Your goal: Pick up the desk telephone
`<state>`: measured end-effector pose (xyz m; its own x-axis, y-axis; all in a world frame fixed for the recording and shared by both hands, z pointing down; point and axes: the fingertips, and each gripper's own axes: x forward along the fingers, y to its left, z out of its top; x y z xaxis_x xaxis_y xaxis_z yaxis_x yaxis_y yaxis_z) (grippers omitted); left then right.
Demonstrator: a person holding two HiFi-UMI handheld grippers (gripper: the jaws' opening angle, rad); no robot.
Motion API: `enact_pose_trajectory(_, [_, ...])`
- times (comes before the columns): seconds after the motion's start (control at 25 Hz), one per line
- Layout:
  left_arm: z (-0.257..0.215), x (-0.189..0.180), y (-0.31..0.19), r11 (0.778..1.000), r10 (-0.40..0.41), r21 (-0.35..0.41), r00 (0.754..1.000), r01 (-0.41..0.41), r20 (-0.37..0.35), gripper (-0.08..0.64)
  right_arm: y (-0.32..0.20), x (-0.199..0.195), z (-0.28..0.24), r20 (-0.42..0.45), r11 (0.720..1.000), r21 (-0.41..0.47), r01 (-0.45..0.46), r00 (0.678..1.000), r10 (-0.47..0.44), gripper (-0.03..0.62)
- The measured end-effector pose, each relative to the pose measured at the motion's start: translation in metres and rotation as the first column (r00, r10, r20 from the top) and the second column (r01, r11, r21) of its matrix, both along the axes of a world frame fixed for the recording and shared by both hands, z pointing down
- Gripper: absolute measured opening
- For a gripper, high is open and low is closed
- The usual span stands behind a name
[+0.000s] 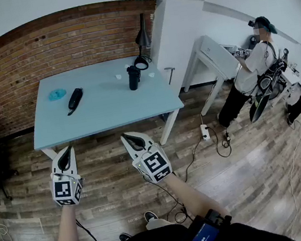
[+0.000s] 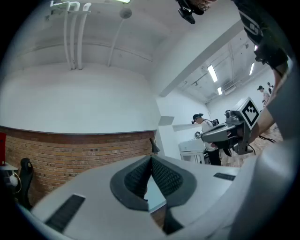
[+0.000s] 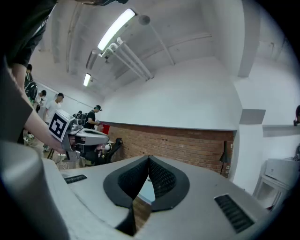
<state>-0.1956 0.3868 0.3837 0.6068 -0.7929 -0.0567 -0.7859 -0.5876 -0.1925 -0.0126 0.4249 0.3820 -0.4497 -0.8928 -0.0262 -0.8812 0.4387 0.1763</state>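
Both jaws are clenched shut with nothing in them. The left gripper (image 1: pixel 64 158) and right gripper (image 1: pixel 133 141) hang level, short of the near edge of the surface (image 1: pixel 109 115). The desk telephone (image 1: pixel 74 100) lies flat, left of the surface's middle, well apart from both.

Risks:
- The jaws have to open before the approach, or they'll just shove it.
- It's low and slim on a smooth top. A shallow pinch likely skids it, maybe into the teal object (image 1: pixel 57 94) near it.
- A grip off its middle could let it twist out on lift.
- Cables (image 1: pixel 222 146) and a power strip (image 1: pixel 205 132) lie on the floor (image 1: pixel 251 174) right of the surface, so there's a trip risk on that side.

Surface: pale blue top on white legs, with a black cup (image 1: pixel 133 77) and desk lamp (image 1: pixel 142 41) at the far right.

Room: brick wall (image 1: pixel 26 58) behind, white wall to the right, wood-plank floor. Another person (image 1: pixel 251 71) stands at a white table further right.
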Motion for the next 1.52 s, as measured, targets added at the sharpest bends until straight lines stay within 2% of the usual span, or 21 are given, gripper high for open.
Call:
enact_pose_trajectory(0.2, [0.008,0.037,-0.001,0.998,0.065,-0.011,0.998,-0.065,-0.02,0.029,0.003,0.029,0.013,-0.036,0.997,-0.022,-0.067,0.997,0.067,0.008])
enact_pose_trajectory(0.28, [0.008,0.038,-0.002,0.997,0.072,-0.02,0.997,-0.073,-0.022,0.029,0.003,0.027,0.015,-0.046,0.997,-0.017,-0.074,0.996,0.073,0.008])
enact_pose_trajectory(0.72, [0.009,0.026,-0.009,0.999,0.013,-0.04,0.998,-0.015,-0.054,0.029,-0.013,0.01,0.015,-0.018,1.0,0.017,-0.013,1.0,0.014,0.008])
enact_pose_trajectory(1.12, [0.014,0.044,-0.009,0.997,-0.051,-0.063,0.995,0.046,-0.081,0.029,-0.016,0.034,0.021,0.028,0.999,0.009,0.05,0.998,-0.05,0.008])
enact_pose_trajectory(1.24, [0.026,0.05,-0.009,0.995,-0.055,-0.086,0.995,0.048,-0.088,0.029,-0.021,0.041,0.022,0.038,0.998,0.008,0.062,0.997,-0.063,0.008])
enact_pose_trajectory(1.36, [0.052,0.052,-0.012,0.994,-0.032,-0.106,0.998,0.025,-0.06,0.029,-0.029,0.036,0.033,0.037,0.998,-0.007,0.061,0.997,-0.061,0.008])
enact_pose_trajectory(1.52, [0.073,0.04,-0.033,0.991,-0.02,-0.132,0.996,0.009,-0.082,0.029,-0.049,0.025,0.043,0.022,0.999,-0.026,0.042,0.999,-0.041,0.008])
